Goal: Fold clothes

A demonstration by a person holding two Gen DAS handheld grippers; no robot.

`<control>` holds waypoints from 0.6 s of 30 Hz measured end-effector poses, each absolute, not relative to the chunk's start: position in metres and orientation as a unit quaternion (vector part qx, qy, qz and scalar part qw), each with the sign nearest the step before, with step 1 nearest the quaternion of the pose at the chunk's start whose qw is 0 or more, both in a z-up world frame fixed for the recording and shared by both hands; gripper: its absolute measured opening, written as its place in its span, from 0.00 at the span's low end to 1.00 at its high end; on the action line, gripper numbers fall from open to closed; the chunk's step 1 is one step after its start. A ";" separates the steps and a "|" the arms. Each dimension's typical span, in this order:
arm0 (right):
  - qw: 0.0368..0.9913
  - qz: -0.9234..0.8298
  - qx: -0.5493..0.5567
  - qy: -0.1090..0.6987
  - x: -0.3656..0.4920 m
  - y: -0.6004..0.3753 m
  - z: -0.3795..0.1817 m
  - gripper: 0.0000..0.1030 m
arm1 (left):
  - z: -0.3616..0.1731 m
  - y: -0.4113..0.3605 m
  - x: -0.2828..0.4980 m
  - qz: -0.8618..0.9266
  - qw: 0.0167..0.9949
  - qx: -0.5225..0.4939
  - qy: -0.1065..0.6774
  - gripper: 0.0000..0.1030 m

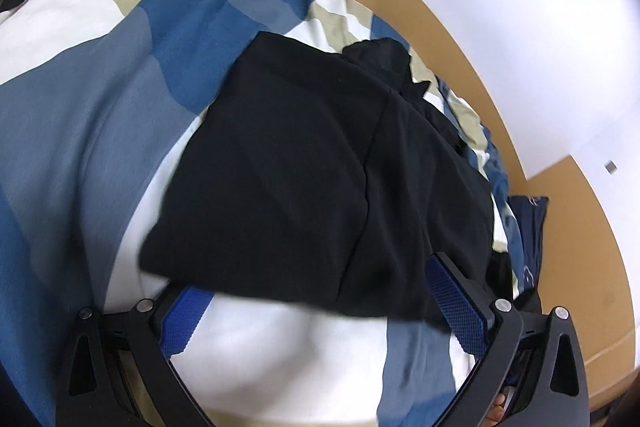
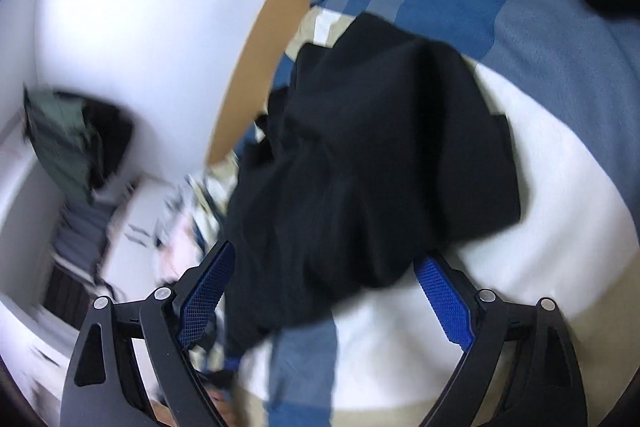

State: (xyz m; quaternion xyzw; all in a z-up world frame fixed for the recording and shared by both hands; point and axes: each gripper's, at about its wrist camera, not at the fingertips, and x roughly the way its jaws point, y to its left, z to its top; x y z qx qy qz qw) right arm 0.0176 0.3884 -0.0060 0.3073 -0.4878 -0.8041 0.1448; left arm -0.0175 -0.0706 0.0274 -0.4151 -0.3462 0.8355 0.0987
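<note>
Although both views take in plenty of fabric, no brand, label or readable writing shows anywhere on the black garment [image 1: 312,163] or on the patterned bedcover [image 1: 80,131] beneath it. That garment lies partly folded on the blue, white and beige cover, close to the tan bed frame [image 1: 432,11] and the white wall [image 1: 520,27]. From the left wrist, the left gripper [image 1: 320,307] stands wide apart, its blue pads [image 1: 460,307] flanking the garment's near edge with nothing pinched between them. From the right wrist, the right gripper [image 2: 324,295] is likewise spread wide over a rumpled black fold [image 2: 360,163], and it grips nothing (the cloth hangs loose between the pads). Motion blur smears the right view's left side: a dark green shape [image 2: 68,135] and some striped items cannot be identified. A navy item [image 1: 532,227] by the frame is cut off.
</note>
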 end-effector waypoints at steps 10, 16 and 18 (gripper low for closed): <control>0.125 -0.852 0.311 -0.403 -0.008 0.380 -0.006 0.44 | 0.027 -0.069 -0.026 0.867 0.080 -0.354 -0.342 0.83; 0.125 -0.837 0.305 -0.437 -0.006 0.397 -0.016 0.33 | 0.027 -0.072 -0.021 0.880 0.090 -0.326 -0.334 0.49; 0.127 -0.836 0.307 -0.436 -0.009 0.395 -0.018 0.37 | 0.025 -0.074 -0.020 0.879 0.091 -0.326 -0.337 0.48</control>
